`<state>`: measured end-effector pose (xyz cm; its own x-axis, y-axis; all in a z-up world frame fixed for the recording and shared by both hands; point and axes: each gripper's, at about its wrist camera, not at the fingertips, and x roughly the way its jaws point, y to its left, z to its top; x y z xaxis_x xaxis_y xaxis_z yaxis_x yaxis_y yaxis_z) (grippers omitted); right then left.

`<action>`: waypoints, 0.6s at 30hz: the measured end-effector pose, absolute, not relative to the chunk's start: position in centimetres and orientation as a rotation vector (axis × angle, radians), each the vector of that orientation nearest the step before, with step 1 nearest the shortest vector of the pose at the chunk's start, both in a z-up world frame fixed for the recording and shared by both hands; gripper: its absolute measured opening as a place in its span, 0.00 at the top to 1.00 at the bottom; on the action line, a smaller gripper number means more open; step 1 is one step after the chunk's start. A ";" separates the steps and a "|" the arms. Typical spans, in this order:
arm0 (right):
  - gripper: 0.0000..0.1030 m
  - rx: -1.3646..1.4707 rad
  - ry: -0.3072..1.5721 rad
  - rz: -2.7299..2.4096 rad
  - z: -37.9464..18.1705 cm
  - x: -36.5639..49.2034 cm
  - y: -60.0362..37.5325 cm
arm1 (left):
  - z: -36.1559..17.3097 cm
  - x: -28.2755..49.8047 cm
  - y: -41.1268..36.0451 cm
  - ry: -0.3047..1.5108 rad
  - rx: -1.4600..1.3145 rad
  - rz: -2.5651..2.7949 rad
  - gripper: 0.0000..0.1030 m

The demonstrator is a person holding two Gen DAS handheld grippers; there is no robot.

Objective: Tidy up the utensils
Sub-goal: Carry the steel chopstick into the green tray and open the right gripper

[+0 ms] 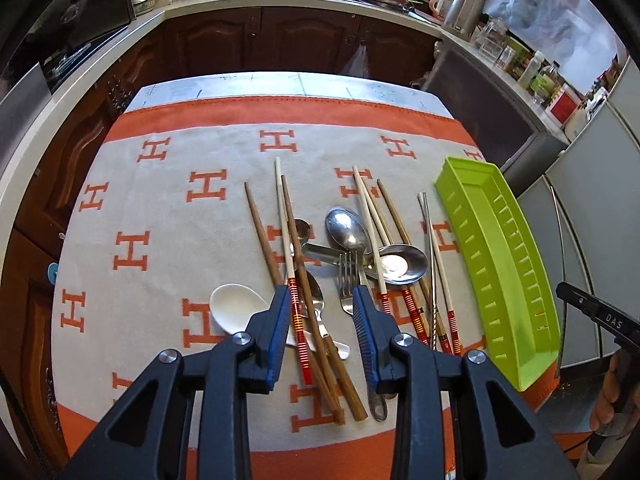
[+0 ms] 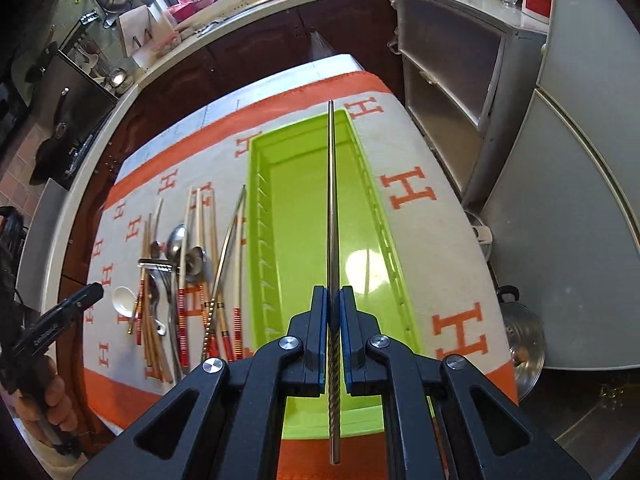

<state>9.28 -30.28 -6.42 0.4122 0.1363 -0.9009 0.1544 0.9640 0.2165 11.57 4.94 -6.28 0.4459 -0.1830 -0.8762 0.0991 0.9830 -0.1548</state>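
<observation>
Pinching a metal chopstick (image 2: 331, 200) over the green tray (image 2: 256, 208), right gripper (image 2: 332, 300) risks slip; left gripper (image 1: 322, 300) hangs apart, empty.

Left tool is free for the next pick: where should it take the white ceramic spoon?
Grip the white ceramic spoon by its bowl rim, coming from above on the pile's left. Its handle runs under the chopsticks, while the bowl lies clear on the cloth.

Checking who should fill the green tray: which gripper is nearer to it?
Right. The right gripper hangs directly over the green tray, jaws shut on a metal chopstick. The left gripper sits over the utensil pile, beside the tray.
</observation>
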 end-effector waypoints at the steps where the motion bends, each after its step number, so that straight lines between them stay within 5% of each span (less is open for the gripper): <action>1: 0.95 0.278 1.169 -0.012 -6.7 9.8 -30.4 | -6.4 11.7 4.5 1.107 -0.079 -0.169 0.71; 6: 0.94 0.219 1.221 0.012 -9.6 12.1 -29.1 | -6.5 12.1 2.8 1.117 -0.063 -0.181 0.71; 13: 0.63 0.255 1.209 -0.004 -10.5 11.2 -28.6 | -7.0 12.4 1.7 1.146 -0.043 -0.174 0.69; 18: 0.63 0.269 1.162 0.021 -8.2 8.8 -28.5 | -7.3 12.0 1.7 1.151 -0.046 -0.181 0.66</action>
